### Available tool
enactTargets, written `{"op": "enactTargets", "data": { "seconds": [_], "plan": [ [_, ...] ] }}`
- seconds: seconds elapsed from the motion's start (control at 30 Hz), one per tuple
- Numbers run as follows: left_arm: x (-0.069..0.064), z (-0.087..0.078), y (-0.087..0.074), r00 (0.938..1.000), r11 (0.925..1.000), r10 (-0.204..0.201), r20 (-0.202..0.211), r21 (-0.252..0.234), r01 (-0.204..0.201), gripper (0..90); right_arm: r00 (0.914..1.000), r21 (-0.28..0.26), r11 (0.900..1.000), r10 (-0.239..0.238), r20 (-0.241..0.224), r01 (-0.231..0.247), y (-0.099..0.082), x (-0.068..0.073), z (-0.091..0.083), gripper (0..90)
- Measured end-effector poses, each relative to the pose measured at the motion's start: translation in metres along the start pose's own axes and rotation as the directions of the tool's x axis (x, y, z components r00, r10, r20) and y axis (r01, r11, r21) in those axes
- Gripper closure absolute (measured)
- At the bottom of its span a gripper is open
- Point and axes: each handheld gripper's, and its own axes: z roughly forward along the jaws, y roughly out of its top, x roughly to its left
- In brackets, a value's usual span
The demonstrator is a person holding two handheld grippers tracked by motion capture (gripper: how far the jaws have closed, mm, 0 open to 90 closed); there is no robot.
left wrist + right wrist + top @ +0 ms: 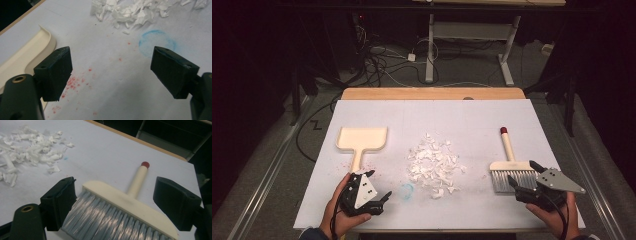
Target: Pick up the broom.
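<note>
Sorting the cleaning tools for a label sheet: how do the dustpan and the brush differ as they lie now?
The dustpan is plain cream all over; the brush adds grey bristles and a red handle tip. The dustpan's handle points toward the person, the brush's handle points away. The dustpan lies left of the paper scraps, the brush right. Both lie flat on the white table cover.

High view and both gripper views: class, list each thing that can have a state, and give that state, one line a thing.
Left tool: open, nothing between its jaws.
Right tool: open, jaws either side of the brush head.
Brush: lying flat, not gripped.
Dustpan: lying flat, empty.
Paper scraps: loose pile, unswept.
</note>
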Motion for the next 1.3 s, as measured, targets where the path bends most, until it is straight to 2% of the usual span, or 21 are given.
{"op": "enactTargets", "data": {
  "seconds": [0.17, 0.27, 0.5, 0.53, 0.77, 0.83, 0.87, 0.9, 0.97, 1.0, 1.07, 1.13, 1.17, 1.23, 1.27, 1.3],
  "plan": [
    [-0.003, 0.000, 0.004, 0.9998, 0.9997, 0.018, -0.002, -0.016, -0.018, 16.8, 0.9997, 0.005, 0.9999, -0.013, 0.019, 0.013, 0.000, 0.002, -0.001, 17.8],
    [-0.003, 0.003, 0.003, 0.9996, 0.9996, 0.028, 0.005, -0.004, -0.028, 16.8, 0.9991, -0.007, 0.9997, -0.023, 0.036, 0.024, 0.001, 0.002, -0.002, 17.8],
    [-0.003, 0.003, 0.002, 0.9995, 0.9996, 0.029, 0.009, -0.002, -0.029, 16.7, 0.9980, 0.016, 0.9998, -0.012, 0.062, 0.011, 0.004, -0.002, 0.005, 18.6],
    [-0.004, 0.003, 0.001, 0.9996, 0.9996, 0.028, 0.011, 0.005, -0.028, 16.7, 0.9973, 0.039, 0.9992, 0.001, 0.074, -0.004, 0.006, -0.005, 0.011, 18.5],
    [-0.005, 0.003, 0.000, 0.9996, 0.9994, 0.029, 0.007, 0.017, -0.029, 16.7, 0.9965, 0.062, 0.9979, 0.015, 0.083, -0.020, 0.015, -0.013, 0.026, 18.5],
    [-0.005, 0.004, -0.001, 0.9996, 0.9994, 0.029, 0.001, 0.022, -0.029, 16.7, 0.9948, 0.080, 0.9964, 0.021, 0.100, -0.029, 0.019, -0.015, 0.033, 18.5],
    [-0.005, 0.004, -0.001, 0.9995, 0.9992, 0.030, 0.000, 0.028, -0.030, 16.7, 0.9933, 0.127, 0.9906, 0.036, 0.110, -0.050, 0.024, -0.019, 0.045, 18.7],
    [-0.005, 0.004, -0.001, 0.9995, 0.9990, 0.033, -0.002, 0.031, -0.033, 16.7, 0.9933, 0.127, 0.9906, 0.036, 0.110, -0.050, 0.024, -0.019, 0.045, 18.7],
    [-0.004, 0.003, -0.001, 0.9994, 0.9989, 0.034, -0.006, 0.033, -0.034, 16.7, 0.9928, 0.149, 0.9866, 0.052, 0.108, -0.068, 0.029, -0.023, 0.057, 20.8],
    [-0.004, 0.003, -0.001, 0.9994, 0.9990, 0.034, -0.006, 0.031, -0.034, 16.7, 0.9905, 0.191, 0.9791, 0.046, 0.130, -0.070, 0.034, -0.028, 0.070, 23.2],
    [-0.005, 0.002, -0.002, 0.9993, 0.9988, 0.037, -0.007, 0.033, -0.037, 16.8, 0.9913, 0.222, 0.9694, 0.084, 0.101, -0.105, 0.036, -0.037, 0.081, 24.8],
    [-0.006, 0.001, -0.003, 0.9992, 0.9984, 0.040, -0.004, 0.040, -0.040, 16.7, 0.9848, 0.287, 0.9440, 0.137, 0.107, -0.162, 0.036, -0.045, 0.095, 24.7],
    [-0.007, 0.001, -0.003, 0.9991, 0.9983, 0.042, -0.002, 0.041, -0.042, 16.8, 0.9827, 0.325, 0.9281, 0.159, 0.095, -0.182, 0.035, -0.050, 0.102, 25.8],
    [-0.008, 0.001, -0.003, 0.9986, 0.9975, 0.052, 0.000, 0.048, -0.052, 16.7, 0.9717, 0.406, 0.8835, 0.197, 0.130, -0.234, 0.030, -0.058, 0.117, 27.1],
    [-0.008, 0.001, -0.003, 0.9985, 0.9973, 0.054, 0.000, 0.049, -0.054, 16.7, 0.9661, 0.433, 0.8636, 0.231, 0.116, -0.258, 0.026, -0.062, 0.123, 28.5],
    [-0.009, 0.001, -0.003, 0.9985, 0.9972, 0.055, 0.001, 0.050, -0.055, 16.7, 0.9586, 0.470, 0.8360, 0.263, 0.110, -0.283, 0.023, -0.065, 0.129, 30.6]
  ]
}}
